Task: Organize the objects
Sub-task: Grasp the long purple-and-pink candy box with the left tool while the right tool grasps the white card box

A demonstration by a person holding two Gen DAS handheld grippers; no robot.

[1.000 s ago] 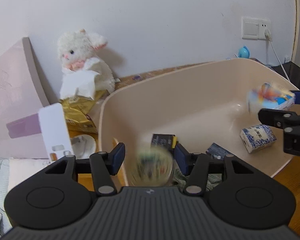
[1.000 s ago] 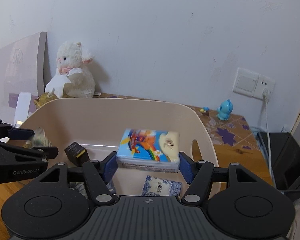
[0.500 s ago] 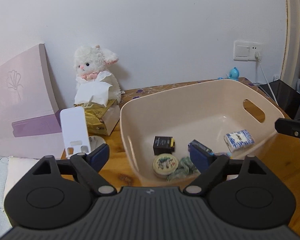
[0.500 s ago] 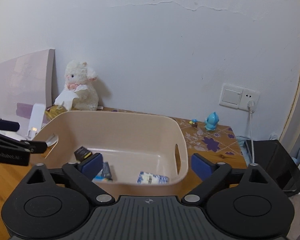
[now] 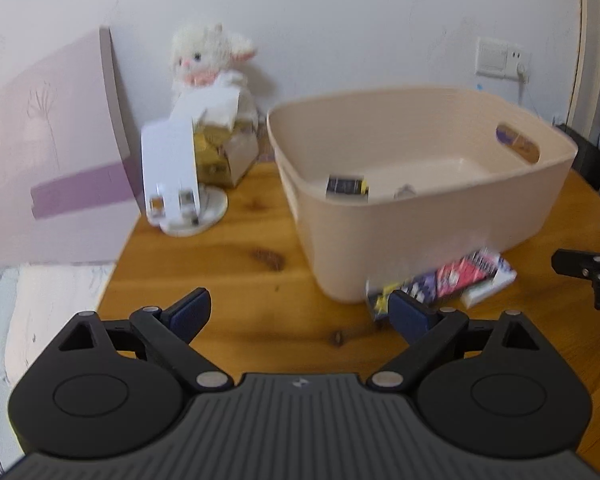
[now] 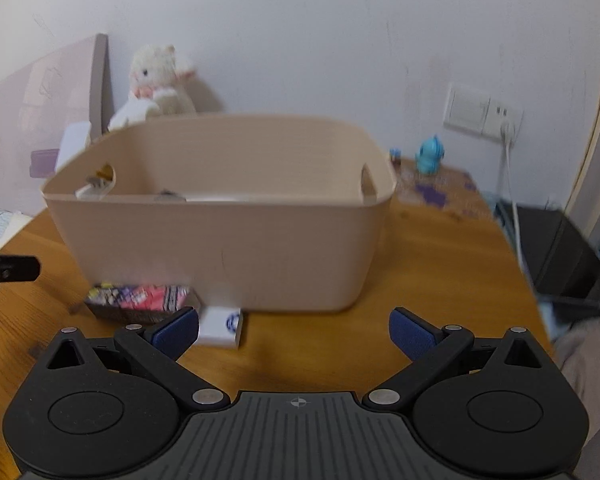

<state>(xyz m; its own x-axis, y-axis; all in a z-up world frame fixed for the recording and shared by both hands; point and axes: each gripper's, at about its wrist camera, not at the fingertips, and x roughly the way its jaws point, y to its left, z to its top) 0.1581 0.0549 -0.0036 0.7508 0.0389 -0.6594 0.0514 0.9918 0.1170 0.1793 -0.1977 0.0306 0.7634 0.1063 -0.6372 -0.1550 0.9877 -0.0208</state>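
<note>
Beige bin [image 6: 220, 240] mid-table [image 6: 440, 280], colourful box [image 6: 140, 300] and white box [image 6: 220, 324] touching its near wall, both grippers [image 5: 298, 312] [image 6: 294, 330] spread wide, empty, low over the near edge.

A home setting, probably a bedroom corner. A round wooden counter [image 5: 236, 264] stands against a white plastered wall [image 6: 300, 40]. At the far left sits a white plush lamb toy [image 5: 208, 60]; at the far right, a small blue toy figurine [image 6: 430, 156] below a white wall switch and socket plate [image 6: 482, 114]. A beige plastic storage tub [image 6: 220, 248] sits on the counter.
</note>
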